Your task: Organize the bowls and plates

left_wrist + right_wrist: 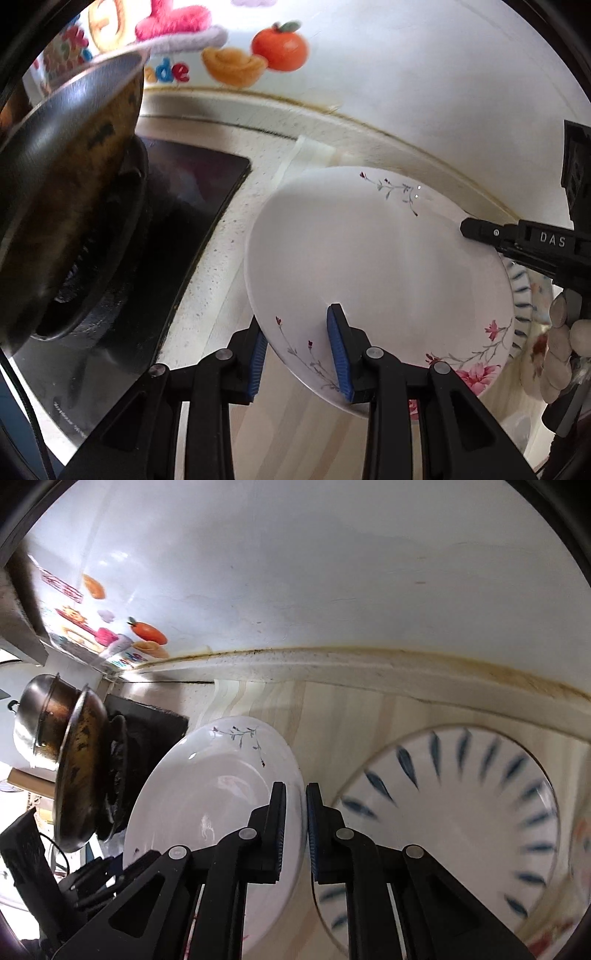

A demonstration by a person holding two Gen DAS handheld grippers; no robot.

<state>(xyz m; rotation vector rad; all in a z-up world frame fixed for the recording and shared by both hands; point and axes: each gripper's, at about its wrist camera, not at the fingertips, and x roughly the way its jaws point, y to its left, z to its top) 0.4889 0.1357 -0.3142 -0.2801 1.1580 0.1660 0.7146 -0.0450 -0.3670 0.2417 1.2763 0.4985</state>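
Observation:
A white plate with pink flower sprigs (369, 251) is tilted above the light wooden counter (332, 716). My right gripper (296, 823) is shut on its rim; that same plate (207, 794) fills the view to the left of the fingers. The right gripper's tip (467, 226) shows at the plate's far right edge. My left gripper (297, 350) is open and straddles the near rim, one blue pad (338, 350) over the plate's face, the other below the edge. A white plate with blue leaf strokes (461, 812) lies flat on the counter to the right, partly under the floral plate.
A blackened wok (66, 184) sits on the black gas stove (207, 184) at the left, with a steel pot (37, 716) behind it. The white wall with fruit stickers (280, 46) runs along the counter's back. A person's hand (561, 350) holds the right gripper.

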